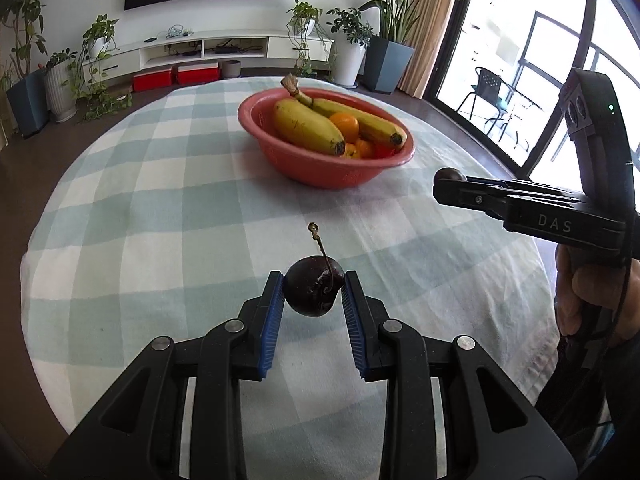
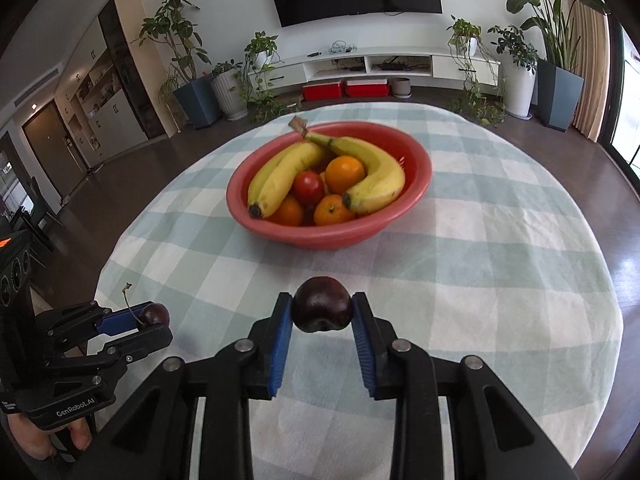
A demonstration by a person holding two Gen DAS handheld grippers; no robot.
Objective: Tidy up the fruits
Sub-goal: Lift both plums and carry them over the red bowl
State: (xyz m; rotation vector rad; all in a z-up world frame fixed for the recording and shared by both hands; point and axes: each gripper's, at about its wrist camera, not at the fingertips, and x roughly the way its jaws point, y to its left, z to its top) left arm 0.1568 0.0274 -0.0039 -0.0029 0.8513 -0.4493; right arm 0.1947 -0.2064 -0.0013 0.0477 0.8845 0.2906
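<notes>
The left gripper (image 1: 313, 294) is pinching a stemmed cherry (image 1: 314, 290); the right gripper (image 2: 322, 312) is pinching another cherry (image 2: 322, 305). Likely next: carrying both over the bench (image 2: 500, 260) to the bowl (image 2: 416, 152).

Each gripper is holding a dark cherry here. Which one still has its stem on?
The cherry in the left hand-held gripper: a long thin stem curves up from it. The right hand-held gripper holds a stemless cherry.
</notes>
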